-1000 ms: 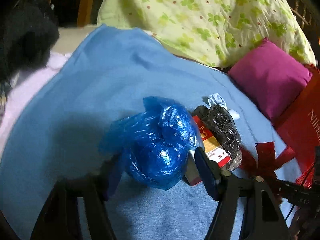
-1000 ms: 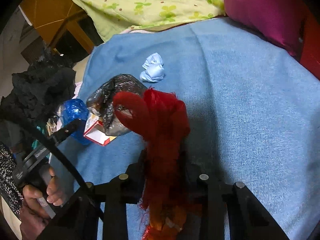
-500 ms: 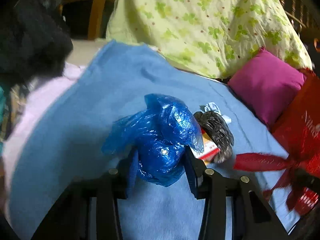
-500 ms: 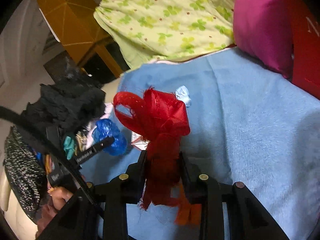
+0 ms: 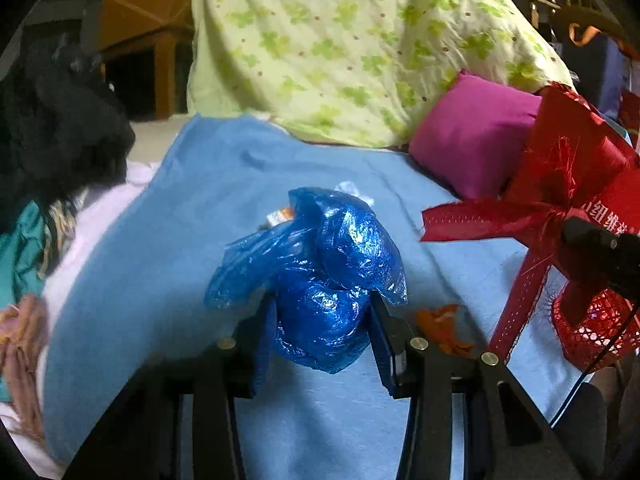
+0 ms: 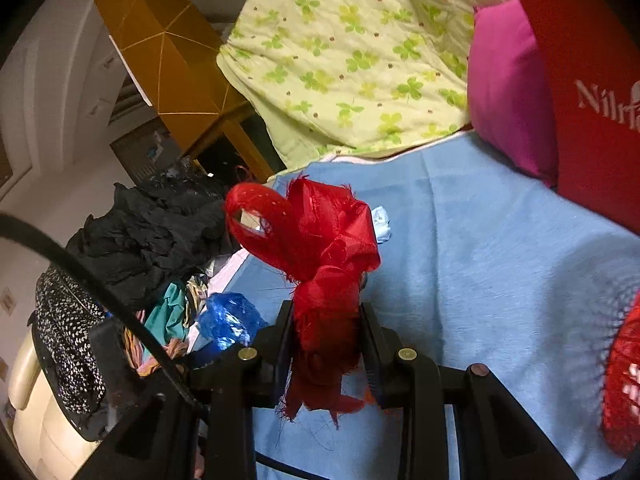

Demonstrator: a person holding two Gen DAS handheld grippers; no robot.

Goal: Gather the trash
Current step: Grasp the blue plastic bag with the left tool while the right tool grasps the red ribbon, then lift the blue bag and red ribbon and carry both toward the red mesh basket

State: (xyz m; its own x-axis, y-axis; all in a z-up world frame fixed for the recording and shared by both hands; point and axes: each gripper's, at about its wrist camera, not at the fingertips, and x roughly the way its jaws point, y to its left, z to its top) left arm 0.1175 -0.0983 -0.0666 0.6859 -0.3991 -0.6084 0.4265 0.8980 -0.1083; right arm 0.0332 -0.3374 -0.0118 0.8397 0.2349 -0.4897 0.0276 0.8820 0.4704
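Observation:
My left gripper (image 5: 322, 312) is shut on a crumpled blue plastic bag (image 5: 320, 276) and holds it above the blue blanket (image 5: 200, 208). The bag also shows in the right wrist view (image 6: 228, 320). My right gripper (image 6: 326, 320) is shut on a frayed red ribbon bow (image 6: 316, 240), lifted off the blanket (image 6: 480, 260). The ribbon also shows at the right of the left wrist view (image 5: 500, 220). A white crumpled tissue (image 6: 382, 220) lies on the blanket behind the bow. A small box end (image 5: 276, 216) peeks out behind the blue bag.
A green floral quilt (image 5: 360, 40) and a magenta pillow (image 5: 472, 140) lie at the back. A red bag with white lettering (image 6: 592, 92) stands at the right. A dark clothes pile (image 6: 152, 232) sits at the left. A red mesh item (image 5: 592, 332) and an orange scrap (image 5: 440, 324) lie nearby.
My left gripper has closed on the blue bag and lifted it off the blanket. My right gripper has risen with the red ribbon; the black bag and box have dropped behind.

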